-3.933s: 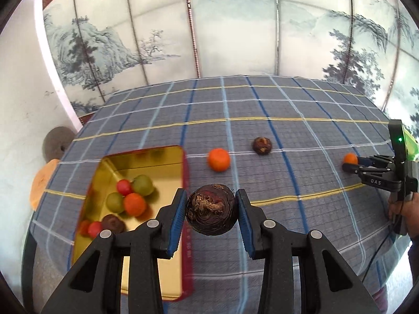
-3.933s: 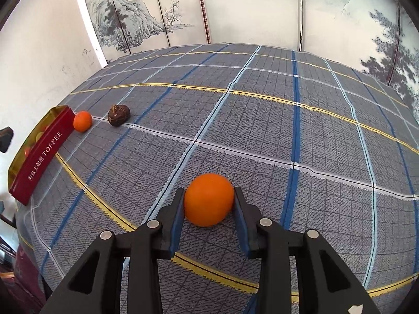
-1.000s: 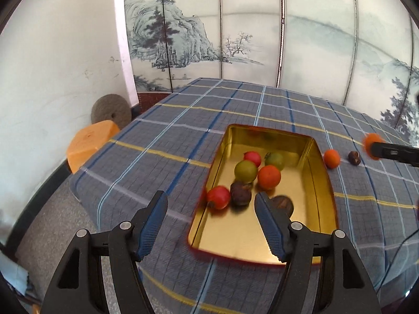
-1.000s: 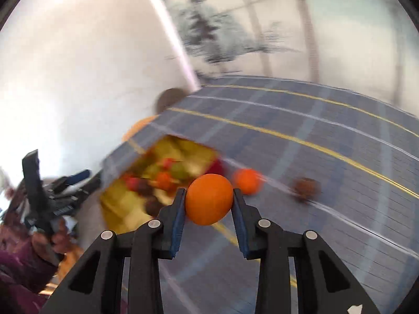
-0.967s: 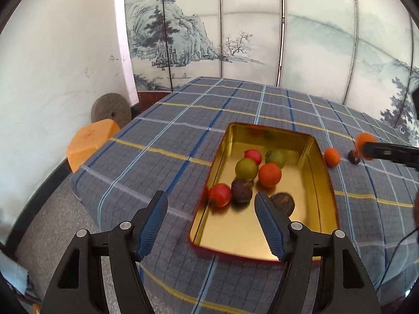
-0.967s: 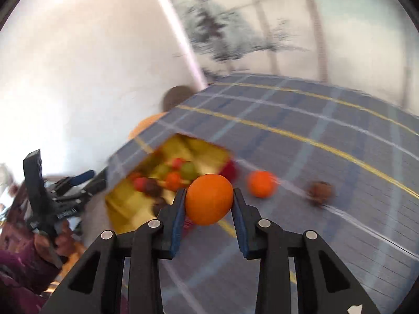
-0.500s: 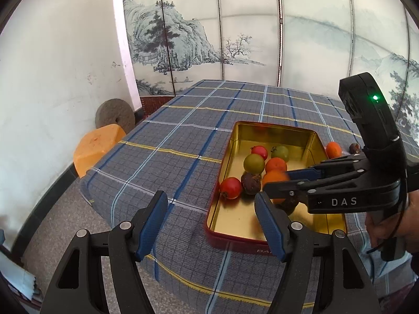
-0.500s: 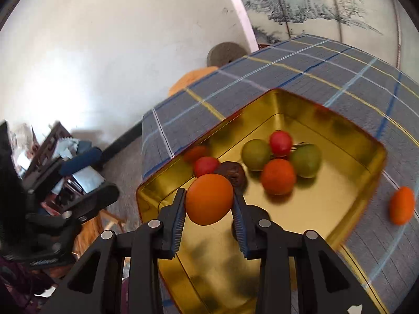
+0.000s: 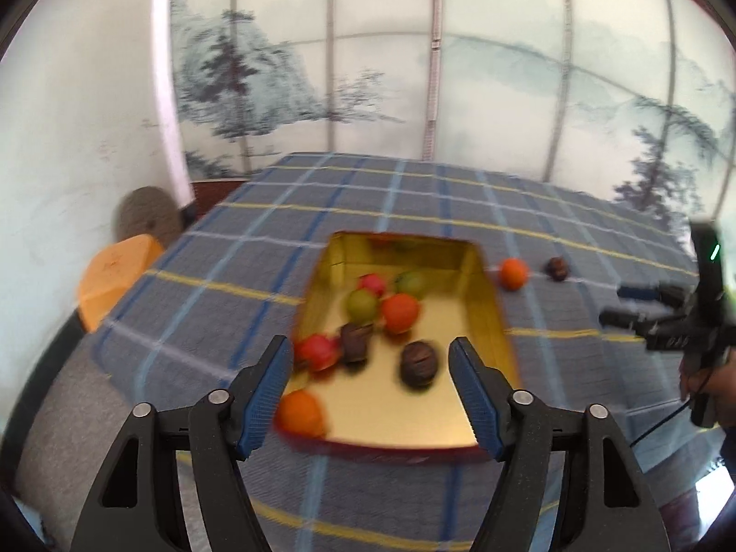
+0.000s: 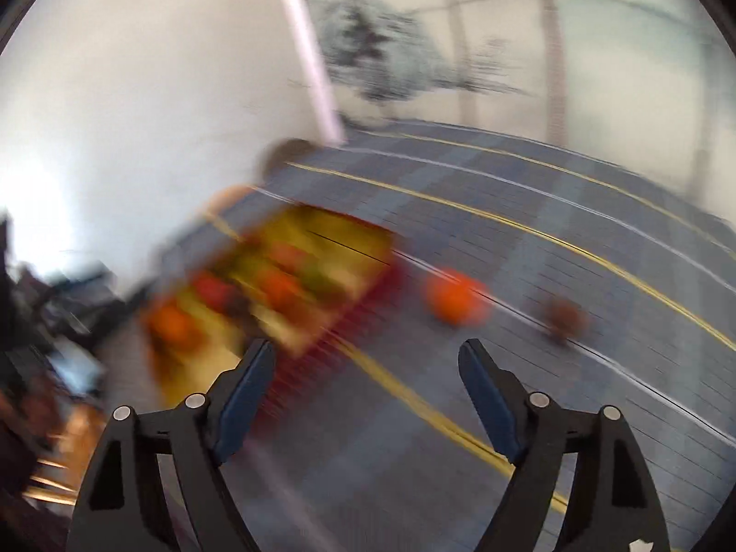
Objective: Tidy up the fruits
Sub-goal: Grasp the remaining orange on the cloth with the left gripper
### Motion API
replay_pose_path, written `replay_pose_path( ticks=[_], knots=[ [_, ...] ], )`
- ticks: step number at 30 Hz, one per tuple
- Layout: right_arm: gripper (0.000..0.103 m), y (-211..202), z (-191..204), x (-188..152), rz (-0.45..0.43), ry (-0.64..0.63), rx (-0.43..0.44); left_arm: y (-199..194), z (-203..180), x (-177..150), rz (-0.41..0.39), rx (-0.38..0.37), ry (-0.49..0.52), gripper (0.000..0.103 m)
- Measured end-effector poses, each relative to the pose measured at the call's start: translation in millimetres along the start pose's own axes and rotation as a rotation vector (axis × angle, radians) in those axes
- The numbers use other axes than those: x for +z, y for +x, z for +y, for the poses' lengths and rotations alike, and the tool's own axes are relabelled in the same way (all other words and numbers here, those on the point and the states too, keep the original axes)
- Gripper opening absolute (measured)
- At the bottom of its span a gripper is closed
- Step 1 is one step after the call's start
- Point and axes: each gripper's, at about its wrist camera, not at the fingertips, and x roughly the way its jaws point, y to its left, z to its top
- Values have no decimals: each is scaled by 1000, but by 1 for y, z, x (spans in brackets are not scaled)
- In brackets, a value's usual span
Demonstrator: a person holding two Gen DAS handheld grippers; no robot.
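Observation:
A gold tin with red sides sits on the checked tablecloth and holds several fruits: red, green, orange and dark brown ones. An orange lies at its near left corner. Another orange and a dark brown fruit lie on the cloth right of the tin. My left gripper is open and empty, above the tin's near end. My right gripper is open and empty; it also shows in the left wrist view, off to the tin's right. The right wrist view is blurred; it shows the tin, the loose orange and the brown fruit.
An orange stool and a round grey stone stand on the floor left of the table. A painted screen stands behind the table. The table's near edge lies just below the tin.
My right gripper has opened, left its orange in the tin's near corner, and pulled away to the right. My left gripper has moved closer over the tin.

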Motion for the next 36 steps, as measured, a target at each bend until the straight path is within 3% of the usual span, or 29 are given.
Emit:
replay_pose_path(
  ticks=[2,4,5,7,12,16,18,20,25,31,34,35,36],
  knots=[
    [80,-11,-38,-24,40,50,-100,8,-11,12,20,-90,-21,73],
    [82,-23,-73,-40,51,118,-146,17,-24,29,56,-197,-46,73],
    [87,-28,-87,-46,51,147,-167,24,-34,39,78,-221,-38,73],
    [94,-40,-119,-56,53,212,-196,40,-58,57,104,-226,23,73],
    [94,-47,-157,-69,41,285,-206,93,-114,91,160,-261,171,73],
    [96,-41,-166,-79,43,299,-161,143,-154,99,239,-248,259,71],
    [96,-45,-165,-80,12,299,-130,164,-165,100,260,-206,294,60],
    [96,-46,-166,-81,5,308,-106,185,-169,101,303,-201,289,55],
    [96,-51,-168,-82,-21,321,-62,220,-166,97,343,-157,297,54],
    [97,-52,-168,-82,-34,325,-29,252,-170,86,457,-171,307,54],
    [97,-53,-168,-82,-40,328,-22,256,-178,85,460,-144,334,54],
    [97,-53,-168,-82,-40,329,-21,260,-178,82,477,-125,336,51],
    [97,-53,-168,-82,-41,331,-19,261,-179,80,486,-111,340,39]
  ],
)
